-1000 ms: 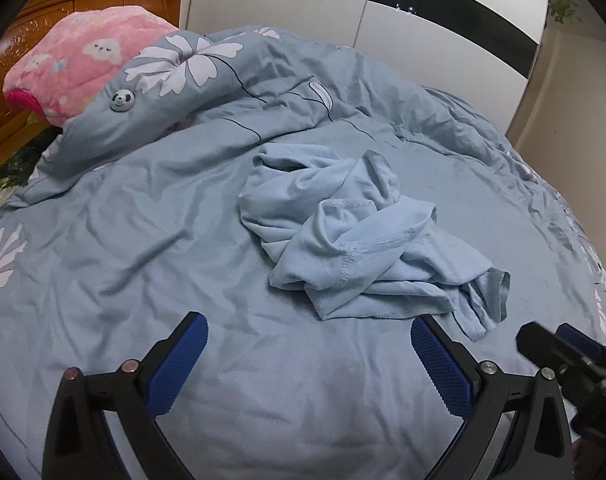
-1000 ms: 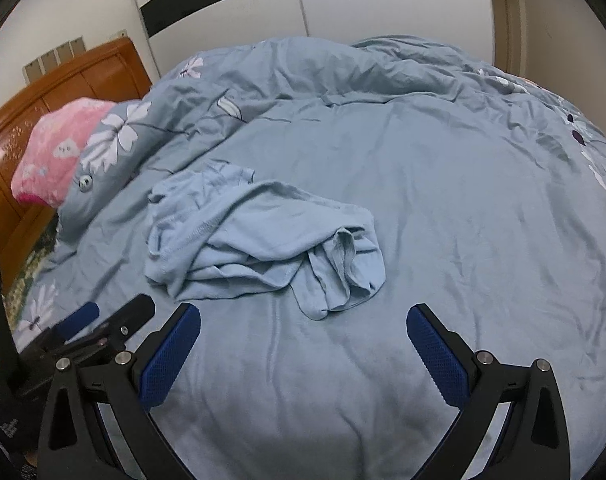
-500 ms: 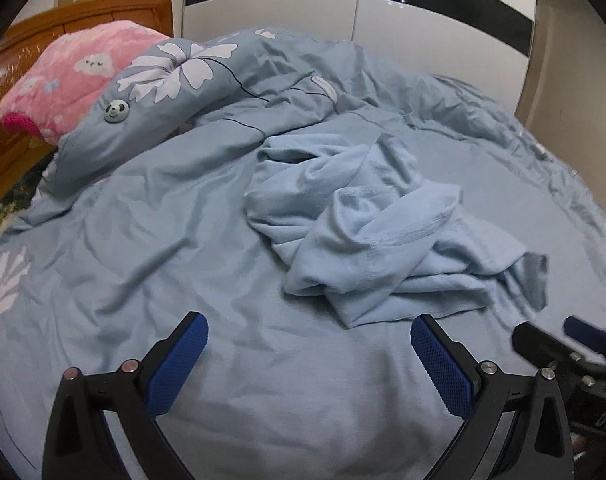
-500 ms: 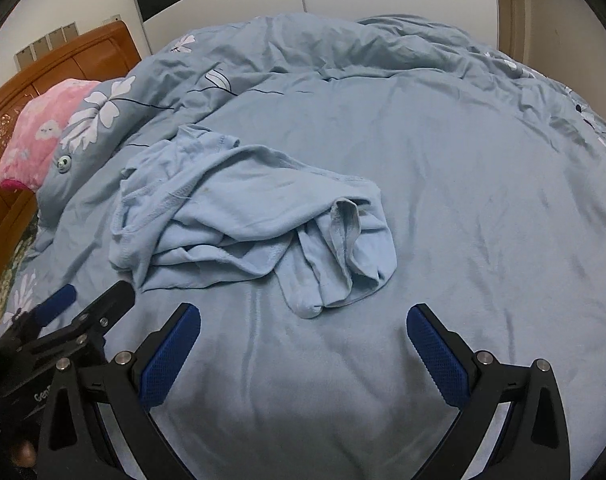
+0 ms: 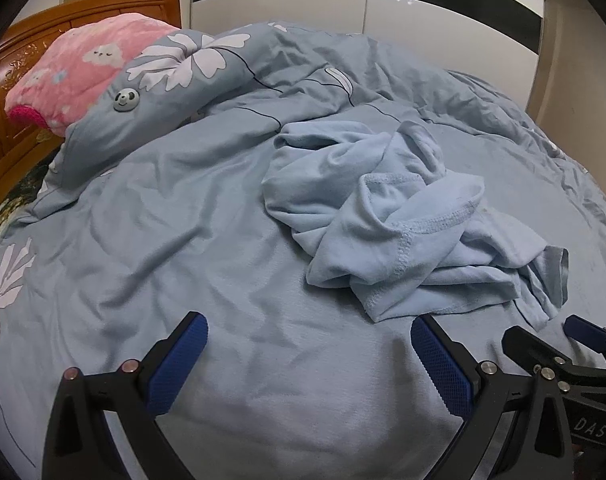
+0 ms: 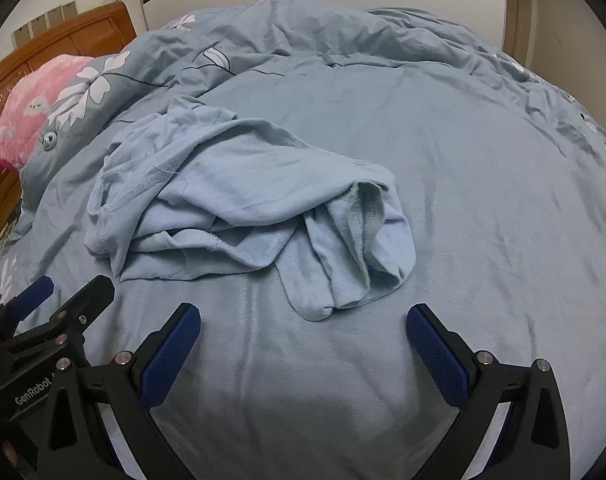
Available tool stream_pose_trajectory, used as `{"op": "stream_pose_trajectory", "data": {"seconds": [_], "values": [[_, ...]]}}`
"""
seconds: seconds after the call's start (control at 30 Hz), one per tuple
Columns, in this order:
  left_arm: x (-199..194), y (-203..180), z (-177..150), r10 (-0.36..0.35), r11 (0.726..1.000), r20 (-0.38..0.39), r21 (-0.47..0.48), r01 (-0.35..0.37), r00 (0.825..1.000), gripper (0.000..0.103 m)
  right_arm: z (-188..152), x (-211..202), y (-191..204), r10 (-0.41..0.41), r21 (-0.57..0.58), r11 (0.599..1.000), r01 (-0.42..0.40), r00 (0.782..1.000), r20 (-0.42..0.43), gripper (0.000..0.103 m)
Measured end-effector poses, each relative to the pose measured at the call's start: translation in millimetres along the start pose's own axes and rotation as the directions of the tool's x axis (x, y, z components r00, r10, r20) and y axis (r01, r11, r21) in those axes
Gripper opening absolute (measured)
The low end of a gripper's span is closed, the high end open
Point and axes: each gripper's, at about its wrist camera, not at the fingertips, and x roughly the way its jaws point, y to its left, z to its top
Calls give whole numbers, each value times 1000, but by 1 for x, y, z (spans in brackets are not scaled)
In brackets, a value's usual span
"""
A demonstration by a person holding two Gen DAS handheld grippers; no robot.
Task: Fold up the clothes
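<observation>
- A crumpled light-blue garment [image 5: 403, 224] lies on the bed's grey-blue duvet [image 5: 163, 220].
- Left tool [image 5: 309, 364]: jaws wide apart, empty, garment just ahead and rightward.
- Right tool [image 6: 303, 354]: jaws wide apart, empty, garment's hem just ahead.

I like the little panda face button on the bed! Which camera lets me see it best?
The left wrist view. There the panda button is large and clear on the flowered quilt, beside the pink blanket, and its face shows. In the right wrist view the button is small, near the left edge, with its face barely readable.
</observation>
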Motion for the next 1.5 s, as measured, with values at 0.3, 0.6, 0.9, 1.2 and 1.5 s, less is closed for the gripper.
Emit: {"op": "stream_pose_trajectory", "data": {"seconds": [0.3,0.6,0.9,1.2,1.5], "values": [[2,4,-2,2,1000,2,-7,-2,1000,103,0,2,4,-3,-15,1000,2,1000,-9,103],[4,8,-1,5,1000,-7,-20,-6,1000,103,2,4,7,0,-28,1000,0,1000,-19,103],[3,9,-2,7,1000,-10,-27,-8,1000,103,1,5,13,-3,-21,1000,3,1000,-22,103],[-5,22,5,29,997,23,-76,-27,999,103,14,-5,10,24,-29,999,-24,1000,3,103],[-19,46,14,83,989,64,-129,-74,994,103,81,-5,27,191,0,982,-191,981,27,90]]}}
